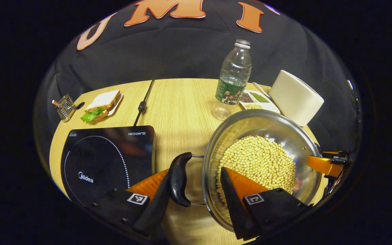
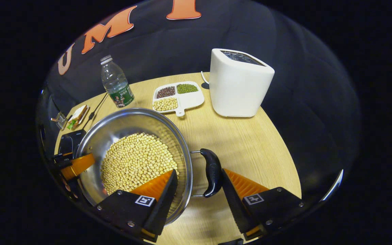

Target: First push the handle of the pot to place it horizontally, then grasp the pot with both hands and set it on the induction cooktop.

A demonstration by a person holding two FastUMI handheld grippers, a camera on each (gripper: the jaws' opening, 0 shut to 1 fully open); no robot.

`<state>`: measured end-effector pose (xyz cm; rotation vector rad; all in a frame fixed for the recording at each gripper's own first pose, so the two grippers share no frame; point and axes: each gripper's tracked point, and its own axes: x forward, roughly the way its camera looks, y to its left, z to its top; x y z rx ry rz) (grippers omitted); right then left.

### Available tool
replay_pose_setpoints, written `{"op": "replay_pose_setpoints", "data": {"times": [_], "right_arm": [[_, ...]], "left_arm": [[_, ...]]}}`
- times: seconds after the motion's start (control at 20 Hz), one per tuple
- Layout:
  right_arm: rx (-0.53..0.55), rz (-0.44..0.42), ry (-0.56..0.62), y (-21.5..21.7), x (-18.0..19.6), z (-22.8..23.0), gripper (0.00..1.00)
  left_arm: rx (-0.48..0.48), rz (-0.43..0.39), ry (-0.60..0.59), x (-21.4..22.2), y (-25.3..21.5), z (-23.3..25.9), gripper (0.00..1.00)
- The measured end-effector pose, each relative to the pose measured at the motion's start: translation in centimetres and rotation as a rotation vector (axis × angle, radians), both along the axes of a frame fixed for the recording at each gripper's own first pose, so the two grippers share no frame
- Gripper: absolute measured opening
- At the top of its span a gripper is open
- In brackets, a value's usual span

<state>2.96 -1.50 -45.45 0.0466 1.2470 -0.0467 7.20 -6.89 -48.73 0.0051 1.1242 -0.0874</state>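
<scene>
While jaws gape, each gripper [image 1: 196, 185] [image 2: 199, 183] straddles steel pot [image 1: 250, 122] rim and curved handle [image 1: 179, 178].

The left gripper [image 1: 196, 177] is seen from its own camera with its jaws spread wide and angled downward; one finger [image 1: 155, 197] is set outside the pot's handle, the other [image 1: 237, 194] reaches over the pot's rim and is placed inside. No pressure from both fingers is observed. The right gripper [image 2: 199, 183] is posed in mirror fashion on the opposite side: jaws parted, one finger [image 2: 158, 194] inside the rim, the other [image 2: 240, 194] outside the second handle. In the right gripper view the left gripper [image 2: 77, 165] is seen farther off at the pot's far edge.
</scene>
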Motion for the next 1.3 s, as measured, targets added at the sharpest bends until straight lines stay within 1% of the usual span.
{"op": "replay_pose_setpoints", "data": {"times": [0.1,0.15,0.2,0.25,0.35,0.4,0.55,0.6,0.65,0.7,0.8,0.85,0.9,0.95,1.1,1.15,1.2,1.3], "right_arm": [[-0.019,-0.022,0.015,-0.2,-0.2,-1.0,0.80],[-0.032,-0.027,0.023,-0.6,-0.5,-1.3,0.77],[-0.035,-0.029,0.022,-0.7,-0.5,-1.2,0.77],[-0.034,-0.033,0.017,-0.9,-0.3,-1.4,0.74],[-0.040,-0.037,0.004,-1.2,0.0,-1.6,0.73],[-0.046,-0.032,-0.006,-1.3,0.2,-1.5,0.73],[-0.052,-0.020,-0.038,-1.3,0.6,-1.6,0.70],[-0.047,-0.016,-0.049,-1.2,0.6,-1.4,0.69],[-0.045,-0.015,-0.060,-1.2,0.7,-1.4,0.66],[-0.044,-0.015,-0.067,-1.2,0.7,-1.3,0.65],[-0.040,-0.015,-0.073,-1.0,0.6,-1.2,0.62],[-0.038,-0.011,-0.075,-1.0,0.6,-1.2,0.60],[-0.035,-0.012,-0.075,-0.8,0.6,-1.0,0.64],[-0.034,-0.013,-0.077,-0.8,0.5,-0.8,0.59],[-0.025,-0.018,-0.091,-0.5,0.3,0.7,0.59],[-0.017,-0.023,-0.100,-0.4,0.2,1.3,0.59],[-0.011,-0.027,-0.112,-0.1,0.3,1.9,0.59],[-0.010,-0.025,-0.130,0.1,0.2,3.2,0.59]], "left_arm": [[0.000,0.012,0.027,-0.5,-0.2,-1.4,0.87],[0.006,0.001,0.005,-0.1,-0.2,-1.6,0.84],[0.013,-0.002,-0.002,0.1,-0.4,-1.9,0.84],[0.022,-0.005,-0.012,0.3,-0.4,-2.1,0.81],[0.022,-0.009,-0.032,0.6,-0.5,-2.4,0.86],[0.027,-0.018,-0.047,0.6,-0.5,-2.4,0.86],[0.028,-0.013,-0.103,1.4,-0.5,-2.1,0.84],[0.023,-0.007,-0.112,1.7,-0.7,-2.2,0.82],[0.016,0.004,-0.122,1.8,-0.8,-2.2,0.79],[0.009,0.009,-0.126,1.7,-0.4,-2.2,0.78],[0.012,0.012,-0.132,1.7,-0.6,-2.0,0.72],[0.016,0.012,-0.135,1.8,-0.6,-2.0,0.74],[0.016,0.014,-0.136,1.7,-0.6,-2.0,0.74],[0.017,0.013,-0.132,1.6,-0.6,-1.9,0.74],[0.030,0.003,-0.146,1.4,0.0,-0.4,0.74],[0.033,0.002,-0.156,1.5,0.2,0.3,0.72],[0.035,0.001,-0.164,1.5,0.4,1.1,0.74],[0.041,-0.008,-0.182,1.7,0.7,2.6,0.71]]}}
